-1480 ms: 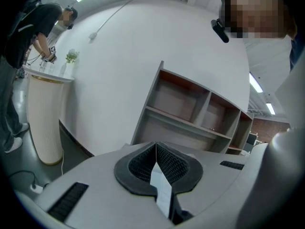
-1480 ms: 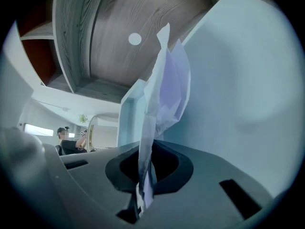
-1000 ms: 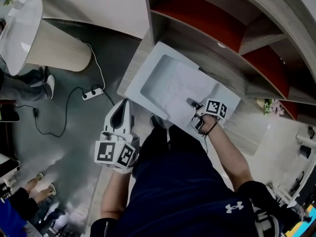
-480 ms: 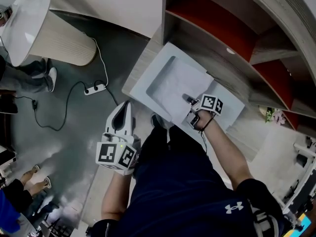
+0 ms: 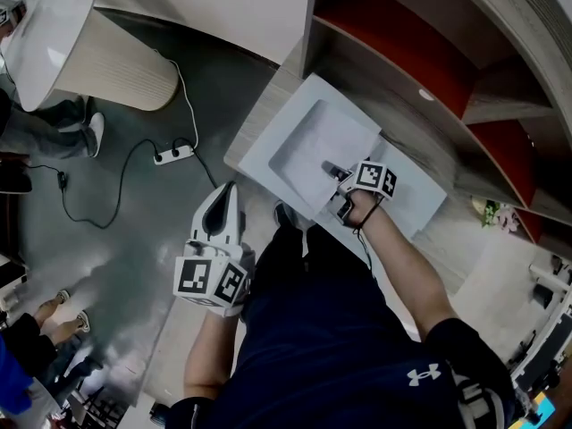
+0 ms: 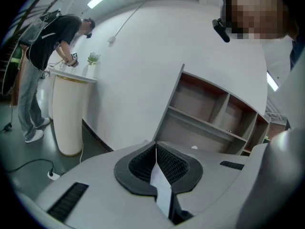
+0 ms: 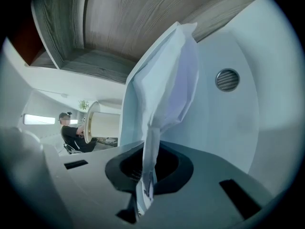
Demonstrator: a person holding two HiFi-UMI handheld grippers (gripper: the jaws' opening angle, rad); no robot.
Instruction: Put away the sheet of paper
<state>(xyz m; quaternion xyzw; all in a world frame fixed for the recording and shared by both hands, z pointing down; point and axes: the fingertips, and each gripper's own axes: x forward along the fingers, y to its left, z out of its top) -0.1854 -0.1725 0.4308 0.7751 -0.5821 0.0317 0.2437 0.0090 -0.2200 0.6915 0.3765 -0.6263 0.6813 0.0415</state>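
Observation:
A white sheet of paper (image 5: 307, 153) lies over the sunken part of a white tray (image 5: 259, 155) on the wooden desk. My right gripper (image 5: 330, 169) is shut on the sheet's near edge. In the right gripper view the paper (image 7: 162, 80) rises bent and creased from between the closed pads of the right gripper (image 7: 145, 175), in front of the tray's white wall (image 7: 267, 104), which has a small round vent (image 7: 227, 79). My left gripper (image 5: 223, 197) hangs off the desk's left side above the floor. In its own view the left gripper (image 6: 156, 160) has its pads together with nothing held.
A wooden shelf unit with red back panels (image 5: 402, 43) stands behind the tray. On the grey floor lie a power strip (image 5: 172, 156) and its cable. A white round pedestal table (image 5: 89, 61) stands at the left, with a person (image 6: 47, 42) beside it. Feet show at bottom left.
My right gripper has moved left and a little farther over the tray, taking the sheet's edge with it. The left gripper has stayed where it was.

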